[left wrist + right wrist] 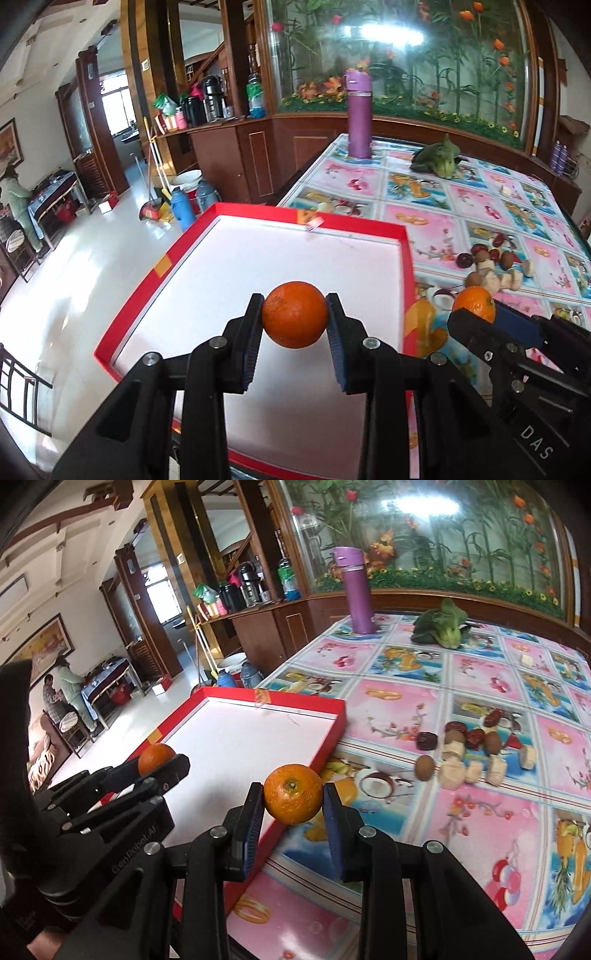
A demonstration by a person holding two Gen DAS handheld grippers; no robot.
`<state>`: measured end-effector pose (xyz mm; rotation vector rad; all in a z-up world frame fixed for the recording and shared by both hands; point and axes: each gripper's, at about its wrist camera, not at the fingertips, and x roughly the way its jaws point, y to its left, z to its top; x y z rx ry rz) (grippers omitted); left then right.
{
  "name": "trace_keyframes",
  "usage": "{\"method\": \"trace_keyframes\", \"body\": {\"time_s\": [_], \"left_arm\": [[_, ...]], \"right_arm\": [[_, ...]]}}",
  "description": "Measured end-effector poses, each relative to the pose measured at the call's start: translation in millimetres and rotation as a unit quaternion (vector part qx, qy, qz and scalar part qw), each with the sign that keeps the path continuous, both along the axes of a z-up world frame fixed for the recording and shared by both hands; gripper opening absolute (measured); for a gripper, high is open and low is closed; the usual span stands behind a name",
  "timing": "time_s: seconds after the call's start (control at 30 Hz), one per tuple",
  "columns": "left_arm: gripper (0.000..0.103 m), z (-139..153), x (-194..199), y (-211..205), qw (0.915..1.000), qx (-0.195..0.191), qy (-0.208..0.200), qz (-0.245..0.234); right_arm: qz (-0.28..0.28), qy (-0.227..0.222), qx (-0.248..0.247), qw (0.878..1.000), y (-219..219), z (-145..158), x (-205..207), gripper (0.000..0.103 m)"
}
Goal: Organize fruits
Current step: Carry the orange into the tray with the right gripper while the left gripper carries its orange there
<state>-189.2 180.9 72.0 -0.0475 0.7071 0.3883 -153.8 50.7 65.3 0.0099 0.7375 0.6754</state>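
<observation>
The left fingers [294,320] squeeze a round orange fruit [294,314] above the white-floored red cardboard tray [403,240]. The right fingers [293,800] squeeze a second orange with a green stem dot [293,794], over the tray's right edge and the pink picture-cloth worktop [424,812].

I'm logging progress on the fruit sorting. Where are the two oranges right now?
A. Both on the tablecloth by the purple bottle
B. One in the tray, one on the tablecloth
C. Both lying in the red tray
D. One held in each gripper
D: the left gripper clamps one orange over the red tray, and the right gripper clamps the other orange at the tray's edge.
</observation>
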Motion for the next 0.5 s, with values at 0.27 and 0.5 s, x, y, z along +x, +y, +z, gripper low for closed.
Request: {"method": "trace_keyframes", "body": {"time_s": [0.27,0.5], "left_arm": [[0.035,-12,-13,25,0.9994,0.002,0.015,0.031],[0.035,-22,-18,45,0.9983,0.006,0.030,0.050]], "right_arm": [[0.035,0.004,-0.018,0.999,35,-9,-4,0.031],[0.050,0.027,-0.035,0.998,51,-28,0,0.031]]}}
